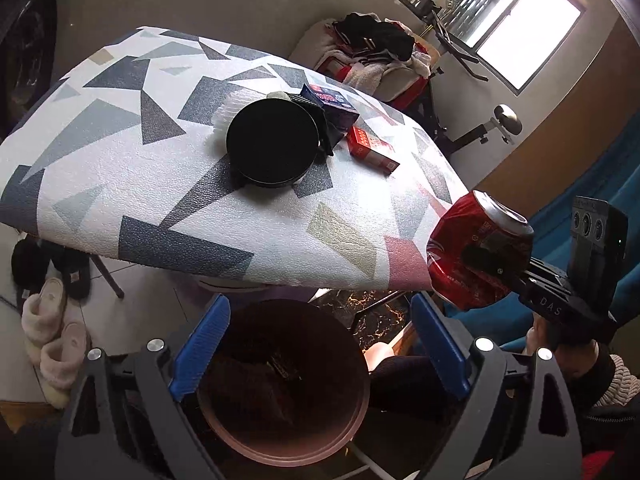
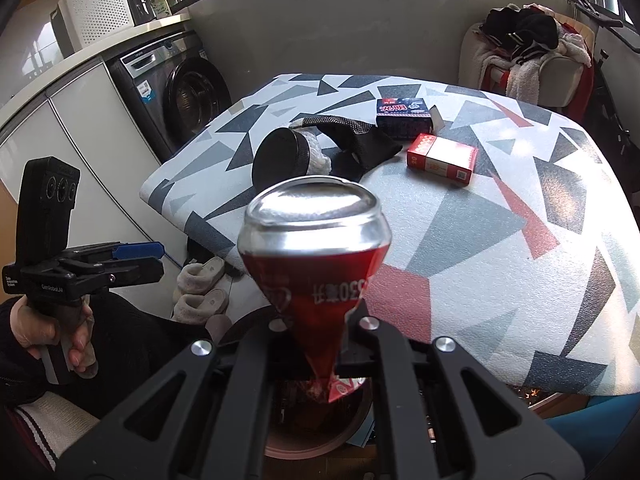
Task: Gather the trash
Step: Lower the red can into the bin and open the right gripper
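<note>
Between the closed fingers of the right gripper (image 2: 320,354), low in the centre of the right wrist view, sits a crushed red can (image 2: 316,248), pinched flat at its waist with the silver end bulging toward the camera. Directly beneath it shows the rim of a pinkish bin (image 2: 320,450), so the drop looks nearly lined up; best to centre the can over the mouth and part the fingers fully, since crumpled metal may snag. At the bottom of the left wrist view the left gripper (image 1: 320,344) hangs wide open and empty above the same bin (image 1: 360,412). Further up, a red box (image 2: 442,157) and a blue box (image 2: 404,117) lie on the patterned table (image 2: 500,280).
</note>
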Tool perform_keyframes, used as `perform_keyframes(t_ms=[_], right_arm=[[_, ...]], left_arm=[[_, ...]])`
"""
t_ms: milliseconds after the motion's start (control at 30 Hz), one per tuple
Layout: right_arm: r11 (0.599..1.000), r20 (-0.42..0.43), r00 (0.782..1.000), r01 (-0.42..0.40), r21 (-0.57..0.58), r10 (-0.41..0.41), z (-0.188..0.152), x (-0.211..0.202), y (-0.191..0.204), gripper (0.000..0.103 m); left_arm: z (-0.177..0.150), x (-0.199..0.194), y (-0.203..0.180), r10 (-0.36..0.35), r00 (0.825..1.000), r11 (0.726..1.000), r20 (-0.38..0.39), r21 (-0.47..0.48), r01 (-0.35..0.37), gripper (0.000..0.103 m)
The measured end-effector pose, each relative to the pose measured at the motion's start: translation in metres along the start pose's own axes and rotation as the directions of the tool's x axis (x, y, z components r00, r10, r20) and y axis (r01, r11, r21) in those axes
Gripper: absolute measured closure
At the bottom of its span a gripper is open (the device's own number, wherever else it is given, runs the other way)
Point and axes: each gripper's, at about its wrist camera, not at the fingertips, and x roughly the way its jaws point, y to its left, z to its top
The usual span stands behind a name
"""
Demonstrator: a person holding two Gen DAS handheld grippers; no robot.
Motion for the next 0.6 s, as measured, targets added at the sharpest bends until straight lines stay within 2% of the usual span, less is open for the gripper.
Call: perform_keyframes(t_ms=[167, 367, 600], right_arm=[[1.0, -0.052, 0.998, -0.021, -0.021, 0.019, -0.012, 0.012, 0.011, 0.094], [0.998, -0.137, 0.99, -0.045, -0.05, 0.037, -0.025, 0.033, 0.028, 0.094], [0.997, -0.231, 0.972, -0.047, -0.062, 0.032, -0.04, 0.055, 0.04, 0.094]], left_arm=[[0.006, -0.012, 0.014, 0.07, 0.997, 0.995, 0.027, -0.071, -0.068, 0.006], [0.006, -0.02, 0.039, 0.154, 0.988, 0.973, 0.013, -0.175, -0.15, 0.006], [-0.001, -0.024, 0.061, 0.171, 0.985, 0.949, 0.011, -0.269, -0.162, 0.006]])
